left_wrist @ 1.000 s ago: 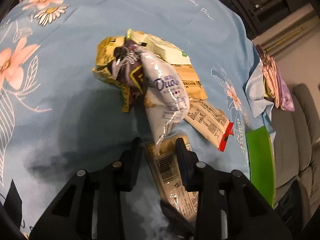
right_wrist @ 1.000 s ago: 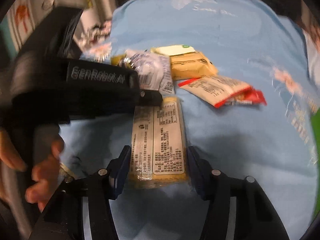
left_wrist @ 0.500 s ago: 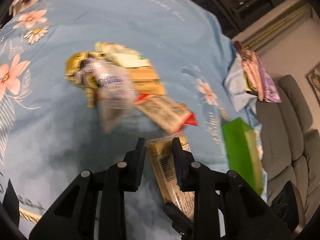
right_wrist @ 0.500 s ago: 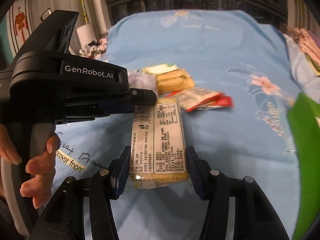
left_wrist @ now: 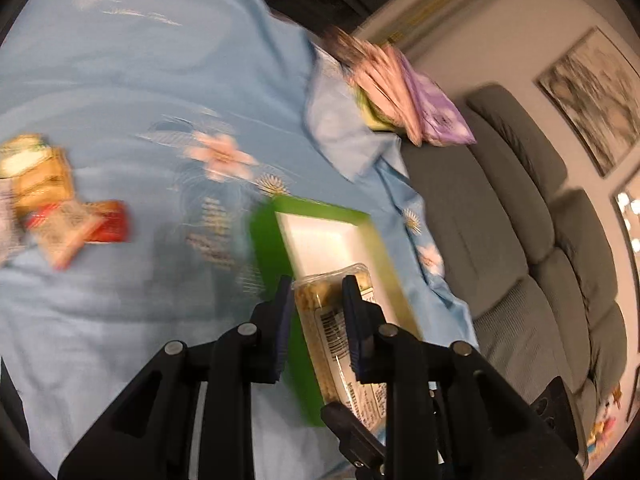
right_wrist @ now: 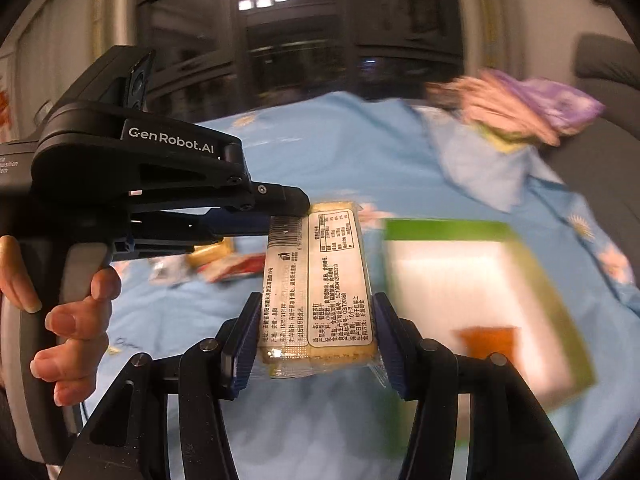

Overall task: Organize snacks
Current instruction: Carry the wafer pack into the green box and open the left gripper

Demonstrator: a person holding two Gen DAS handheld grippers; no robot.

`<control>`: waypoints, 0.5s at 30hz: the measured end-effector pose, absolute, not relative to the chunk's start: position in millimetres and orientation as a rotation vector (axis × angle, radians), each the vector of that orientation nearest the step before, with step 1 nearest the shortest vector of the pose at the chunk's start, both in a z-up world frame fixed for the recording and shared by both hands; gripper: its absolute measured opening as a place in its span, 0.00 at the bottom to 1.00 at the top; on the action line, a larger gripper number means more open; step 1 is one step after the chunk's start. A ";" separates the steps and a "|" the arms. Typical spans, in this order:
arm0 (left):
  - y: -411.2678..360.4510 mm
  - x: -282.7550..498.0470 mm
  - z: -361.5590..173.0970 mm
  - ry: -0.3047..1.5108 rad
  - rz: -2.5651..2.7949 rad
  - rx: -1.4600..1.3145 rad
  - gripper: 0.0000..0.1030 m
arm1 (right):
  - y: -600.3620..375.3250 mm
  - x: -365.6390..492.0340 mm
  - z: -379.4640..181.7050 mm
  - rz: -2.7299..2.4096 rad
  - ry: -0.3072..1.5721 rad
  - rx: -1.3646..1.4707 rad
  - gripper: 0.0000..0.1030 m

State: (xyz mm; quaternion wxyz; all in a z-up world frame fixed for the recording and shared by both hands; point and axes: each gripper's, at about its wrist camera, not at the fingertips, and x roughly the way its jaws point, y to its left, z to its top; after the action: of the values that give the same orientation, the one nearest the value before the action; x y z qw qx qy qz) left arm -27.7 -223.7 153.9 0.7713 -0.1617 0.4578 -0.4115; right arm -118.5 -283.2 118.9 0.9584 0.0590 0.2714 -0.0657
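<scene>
The right gripper (right_wrist: 316, 334) is pinched across the near end of a clear-wrapped cracker pack (right_wrist: 318, 284), its two pads pressed against the long sides so the printed label faces up and the pack points away from the camera, lifted off the cloth. The left gripper (left_wrist: 318, 300) clamps the same pack's far end (left_wrist: 332, 312), jaws closed on its narrow edge, so the pack is held between both tools above the blue floral tablecloth (left_wrist: 120, 80). Just beside it, to the right, lies the green box (right_wrist: 486, 236) with a white inside; in the left wrist view the pack's tip hangs over the box's near rim. The right wrist view shows something orange (right_wrist: 486, 340) already in the box, too blurred to name. Judged from this, sorting is at an early stage: at most one item is in, this pack is about to go in, and the rest of the snack pile (left_wrist: 60, 216), a red-ended packet and tan ones among them, lies well apart on the cloth waiting to be collected
</scene>
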 end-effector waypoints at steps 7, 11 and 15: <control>-312.7 -45.4 134.7 1.032 -0.961 -0.215 0.24 | -350.1 -141.2 105.6 -0.298 0.591 0.187 0.54; -322.6 -49.2 122.4 1.044 -0.928 -0.162 0.27 | -359.3 -144.0 101.4 -0.323 0.593 0.203 0.54; -313.5 -59.8 124.5 0.962 -0.863 -0.045 0.92 | -352.3 -151.4 112.5 -0.345 0.565 0.148 0.61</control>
State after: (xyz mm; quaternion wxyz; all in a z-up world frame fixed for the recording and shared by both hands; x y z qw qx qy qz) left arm -59.8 -313.5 124.5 0.7981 -0.0212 0.4483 -0.4021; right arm -151.4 -352.3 112.5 0.9431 0.0726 0.2769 -0.1692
